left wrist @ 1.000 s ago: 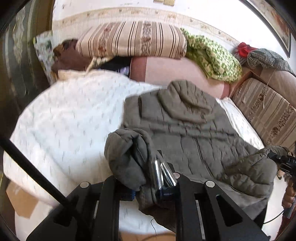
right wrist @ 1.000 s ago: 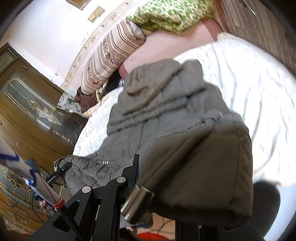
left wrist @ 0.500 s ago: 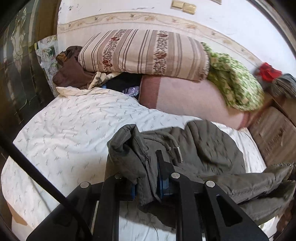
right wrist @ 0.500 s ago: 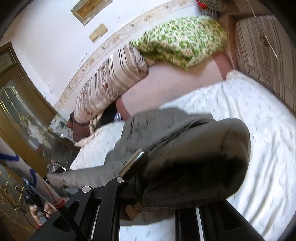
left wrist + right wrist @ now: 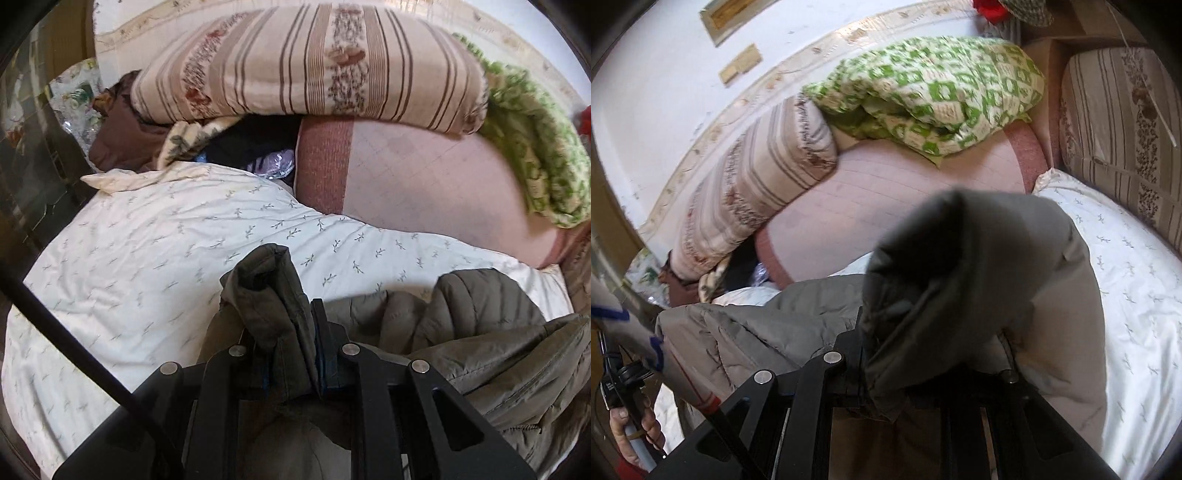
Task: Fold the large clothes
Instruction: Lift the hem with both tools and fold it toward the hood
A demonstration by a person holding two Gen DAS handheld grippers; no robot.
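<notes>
Both grippers clamp bunched edges of the olive padded jacket [image 5: 480,325]: the left gripper [image 5: 291,354] pinches one corner, the right gripper [image 5: 923,354] another, so the hem can probably be carried over the body. Beyond, the jacket drapes over the white bedspread [image 5: 166,251], with a striped cushion [image 5: 314,62] behind.

One jacket [image 5: 480,332], olive and quilted. Two grippers: the left gripper [image 5: 288,339] and the right gripper [image 5: 886,354], one per wrist view. One white sheet [image 5: 147,258] with small sprigs. Two striped cushions: one [image 5: 314,62] at the head of the bed, another [image 5: 1126,122] along the side. One green-and-white quilt [image 5: 942,92]. One pink blanket [image 5: 424,177]. One hand [image 5: 631,424], low at the right view's edge.
</notes>
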